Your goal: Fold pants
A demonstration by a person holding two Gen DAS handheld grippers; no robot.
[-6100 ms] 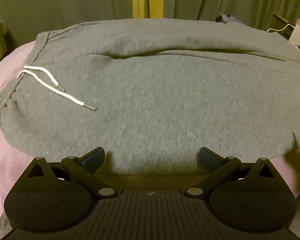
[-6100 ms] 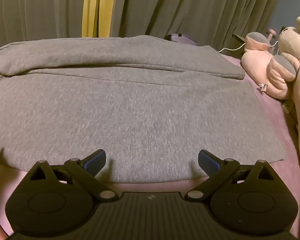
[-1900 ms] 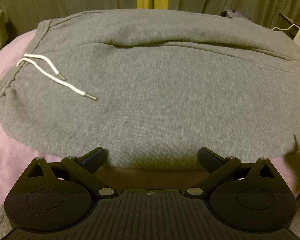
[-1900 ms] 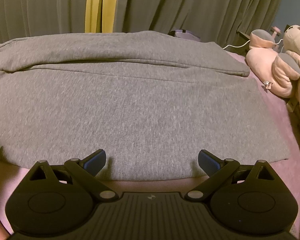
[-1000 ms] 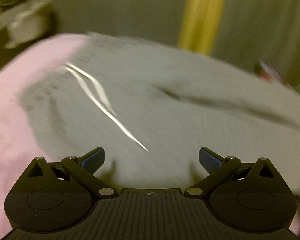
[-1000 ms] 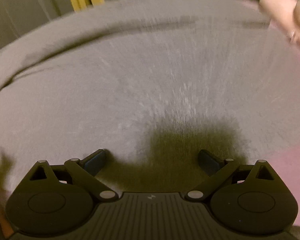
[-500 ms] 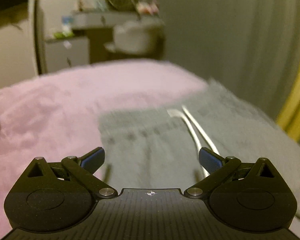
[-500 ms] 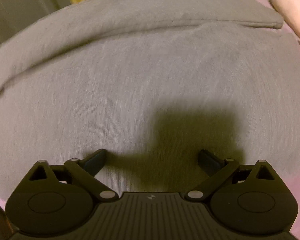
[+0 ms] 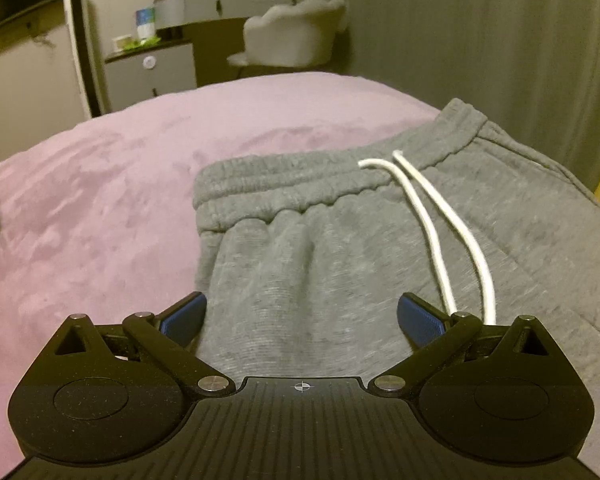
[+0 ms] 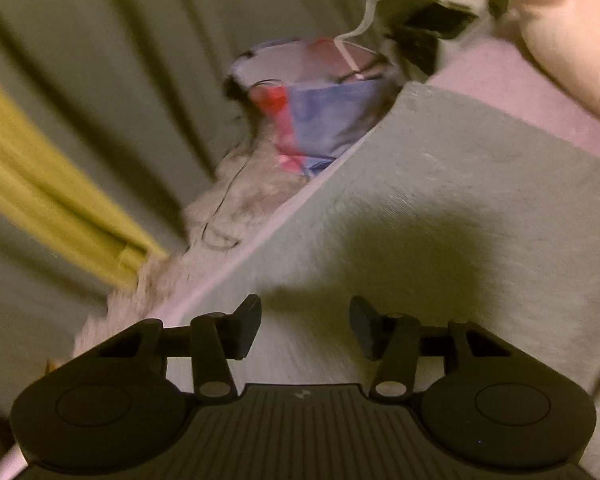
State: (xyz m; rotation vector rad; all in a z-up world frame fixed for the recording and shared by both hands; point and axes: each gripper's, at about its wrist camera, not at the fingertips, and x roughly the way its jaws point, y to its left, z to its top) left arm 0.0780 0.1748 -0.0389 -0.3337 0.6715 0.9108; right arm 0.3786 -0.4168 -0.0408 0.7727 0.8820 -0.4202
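Pants lie flat on the bed; left gripper, jaws wide, now faces their waistband. Right gripper, jaws just closing halfway on nothing, has swung to the far hem.

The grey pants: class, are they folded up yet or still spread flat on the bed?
Spread flat. The grey pants lie open on the pink bedcover, waistband and white drawstring exposed.

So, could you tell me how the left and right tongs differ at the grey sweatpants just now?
The left tongs stand wide open above the grey sweatpants' elastic waistband end; the right tongs, which have just been closing, stand half-closed at the hem end. Neither grips fabric yet.
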